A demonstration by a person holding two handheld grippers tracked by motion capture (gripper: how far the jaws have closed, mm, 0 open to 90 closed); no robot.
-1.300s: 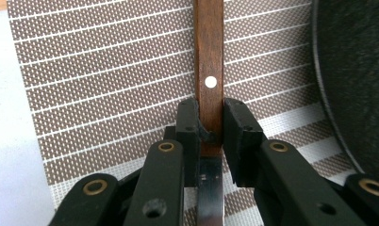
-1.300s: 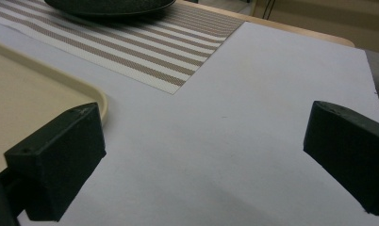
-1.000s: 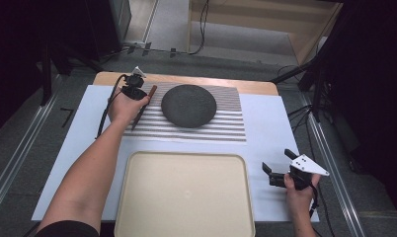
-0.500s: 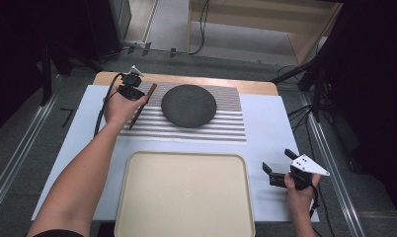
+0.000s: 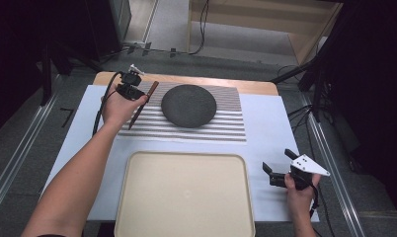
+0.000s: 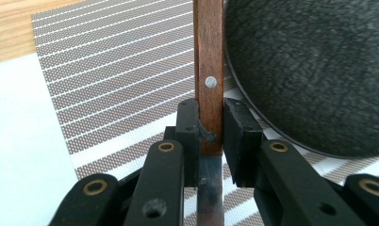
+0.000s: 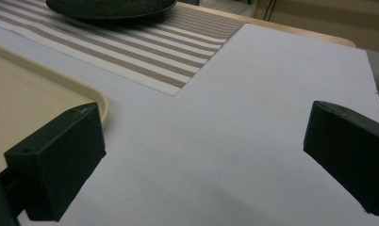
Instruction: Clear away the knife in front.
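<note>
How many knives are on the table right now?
1. The knife sits clamped in the left gripper, over the striped mat beside the dark plate.

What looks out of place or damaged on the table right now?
Little stands out. The knife clamped in the left gripper shows a small chip in its wooden handle at the blade end. The plate sits flat on the striped mat, and the tray holds nothing.

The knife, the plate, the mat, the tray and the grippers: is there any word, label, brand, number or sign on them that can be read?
None: no readable text in these pictures.
The knife has a bare wooden handle with one plain metal rivet.
The dark plate, striped mat and beige tray are unmarked.
The left gripper and right gripper carry no lettering.
</note>
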